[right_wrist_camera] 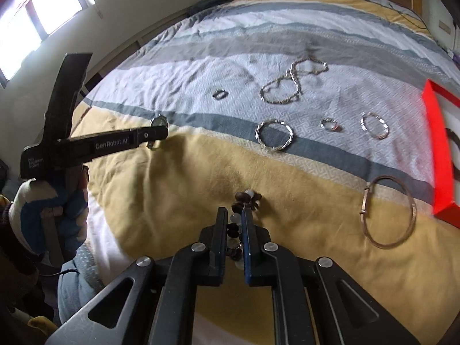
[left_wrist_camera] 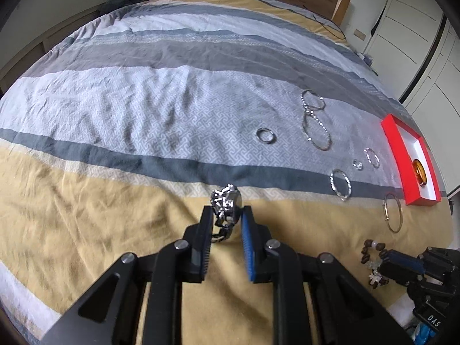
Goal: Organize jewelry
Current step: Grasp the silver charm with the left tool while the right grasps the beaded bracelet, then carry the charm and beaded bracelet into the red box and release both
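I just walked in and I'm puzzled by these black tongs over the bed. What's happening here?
A person is sorting jewelry spread on a striped bedspread, using a hand-held gripper in each hand. The left hand-held gripper is shut on a metal watch; the right hand-held gripper is shut on a bead bracelet. Several rings and bangles, such as a gold bangle, lie loose nearby. A red box sits at the bed's edge, with one amber piece inside.

Spread across the bed (left_wrist_camera: 143, 109): watch (left_wrist_camera: 225, 204) nearest the front edge, beaded bracelet (right_wrist_camera: 244, 201) to its right, bangle (right_wrist_camera: 388, 211) further right, box (left_wrist_camera: 402, 155) at the right edge, chain necklace (left_wrist_camera: 314, 120) behind the rings.
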